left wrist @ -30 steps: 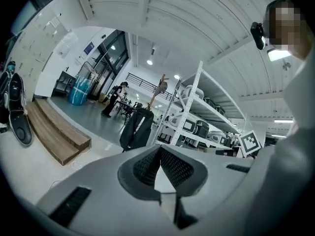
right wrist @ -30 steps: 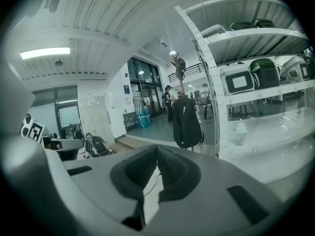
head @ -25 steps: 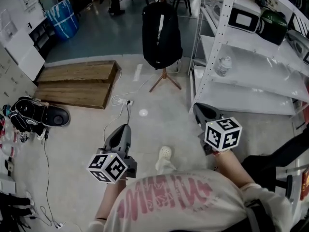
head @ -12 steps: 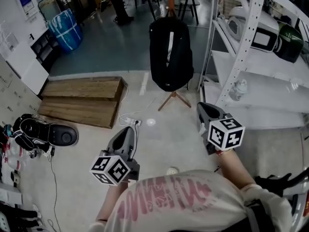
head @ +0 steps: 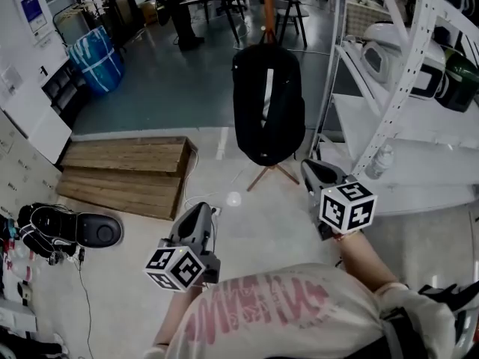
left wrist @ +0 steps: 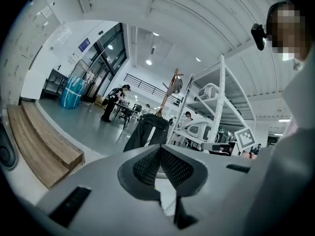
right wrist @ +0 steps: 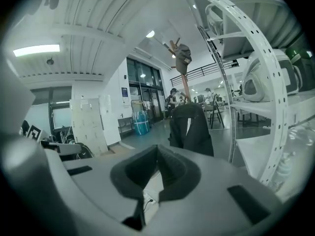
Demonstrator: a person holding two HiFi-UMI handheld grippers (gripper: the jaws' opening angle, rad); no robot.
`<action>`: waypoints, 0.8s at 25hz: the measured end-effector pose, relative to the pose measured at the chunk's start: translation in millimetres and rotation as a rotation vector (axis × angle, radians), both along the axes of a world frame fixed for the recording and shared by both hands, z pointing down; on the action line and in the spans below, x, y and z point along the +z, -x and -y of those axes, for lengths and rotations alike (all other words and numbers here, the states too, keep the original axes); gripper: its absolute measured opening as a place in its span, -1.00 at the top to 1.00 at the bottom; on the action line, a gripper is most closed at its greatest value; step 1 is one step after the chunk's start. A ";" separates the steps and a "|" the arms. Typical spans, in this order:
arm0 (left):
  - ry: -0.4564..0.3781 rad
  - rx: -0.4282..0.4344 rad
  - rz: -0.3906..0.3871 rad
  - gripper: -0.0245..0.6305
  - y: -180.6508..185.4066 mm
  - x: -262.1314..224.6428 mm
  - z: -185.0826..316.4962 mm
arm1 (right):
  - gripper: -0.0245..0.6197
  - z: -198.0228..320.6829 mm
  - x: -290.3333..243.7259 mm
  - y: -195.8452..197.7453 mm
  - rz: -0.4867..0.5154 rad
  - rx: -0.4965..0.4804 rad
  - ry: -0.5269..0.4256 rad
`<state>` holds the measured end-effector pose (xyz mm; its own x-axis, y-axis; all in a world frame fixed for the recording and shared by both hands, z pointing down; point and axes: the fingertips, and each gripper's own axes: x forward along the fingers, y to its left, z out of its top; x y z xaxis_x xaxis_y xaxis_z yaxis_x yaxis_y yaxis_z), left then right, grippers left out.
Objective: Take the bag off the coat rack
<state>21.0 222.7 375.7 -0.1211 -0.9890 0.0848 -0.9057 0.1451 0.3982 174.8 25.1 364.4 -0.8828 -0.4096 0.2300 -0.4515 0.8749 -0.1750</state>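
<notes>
Floor (head: 258, 219) ran pale underfoot and turned grey-blue deeper into the room. Straight ahead, a black bag (head: 268, 103) hung on the coat rack (head: 271, 172), whose legs stood just beside white shelving (head: 404, 88) on the right. Low wooden steps (head: 123, 172) lay to the left, with a blue barrel (head: 96, 57) beyond them. Open floor led between steps and shelving toward the bag. Left tongs (head: 200, 209) and right tongs (head: 308, 167) were both pressed together, pinching nothing, well short of the bag.

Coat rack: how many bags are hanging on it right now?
1: a black backpack hangs on the coat rack, left of the white shelving and above the rack's splayed legs. A smaller bag behind it would be hidden.
</notes>
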 end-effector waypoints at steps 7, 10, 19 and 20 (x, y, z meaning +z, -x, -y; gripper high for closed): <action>0.026 0.024 -0.019 0.91 18.8 13.1 23.3 | 0.90 11.2 16.4 6.6 -0.001 0.020 0.036; 0.044 0.032 -0.036 0.91 22.6 21.7 29.4 | 0.90 17.0 27.9 6.8 -0.017 0.033 0.060; 0.066 0.128 -0.059 0.91 53.0 36.1 87.1 | 0.90 49.6 43.9 29.1 -0.047 0.099 0.081; 0.062 0.143 -0.056 0.91 58.1 35.6 98.0 | 0.90 56.4 43.5 32.0 -0.045 0.112 0.079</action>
